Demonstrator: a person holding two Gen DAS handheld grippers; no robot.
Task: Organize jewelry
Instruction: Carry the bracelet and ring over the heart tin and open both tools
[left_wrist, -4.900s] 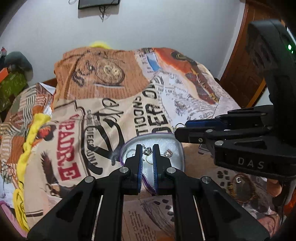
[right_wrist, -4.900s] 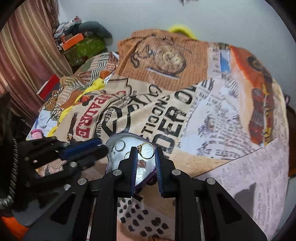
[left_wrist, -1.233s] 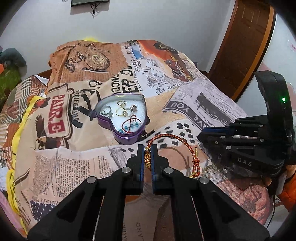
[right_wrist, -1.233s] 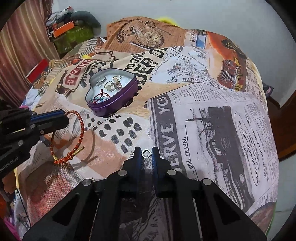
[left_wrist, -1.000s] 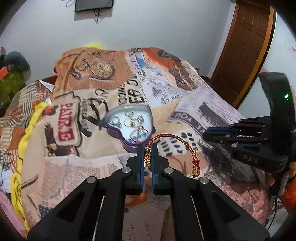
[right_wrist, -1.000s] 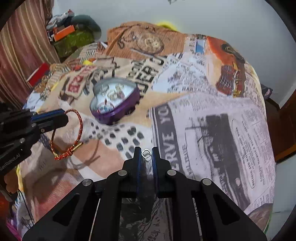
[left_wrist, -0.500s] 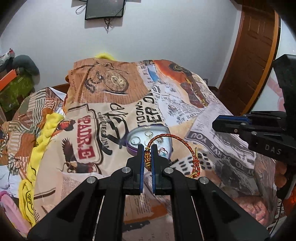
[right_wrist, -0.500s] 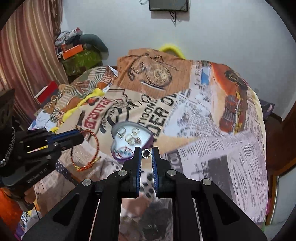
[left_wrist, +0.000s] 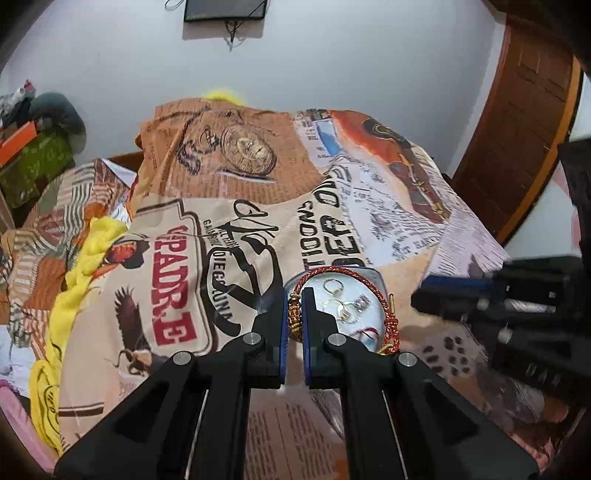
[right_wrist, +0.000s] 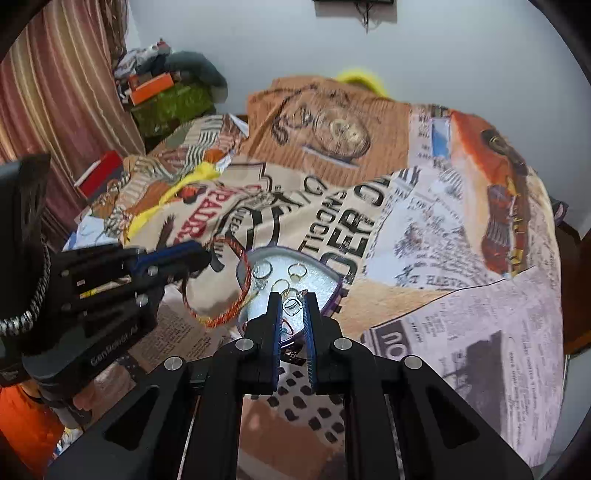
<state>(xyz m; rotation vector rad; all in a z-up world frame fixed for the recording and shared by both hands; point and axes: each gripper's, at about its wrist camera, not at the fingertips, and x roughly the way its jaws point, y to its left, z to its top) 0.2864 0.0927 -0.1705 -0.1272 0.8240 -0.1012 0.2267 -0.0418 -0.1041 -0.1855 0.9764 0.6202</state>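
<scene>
Here, newsprint-patterned bedspread (left_wrist: 221, 229), white wall (left_wrist: 332, 55), left tongs (left_wrist: 294, 314) pinching bracelet (left_wrist: 369, 284), right tongs (right_wrist: 292, 306) pinching ring (right_wrist: 291, 305).

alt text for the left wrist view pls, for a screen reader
The left gripper is shut on a red-and-gold braided bracelet, held in front of a heart-shaped tin with rings inside, resting on a newspaper-print bedspread. The right gripper reaches in from the right, blurred.
</scene>
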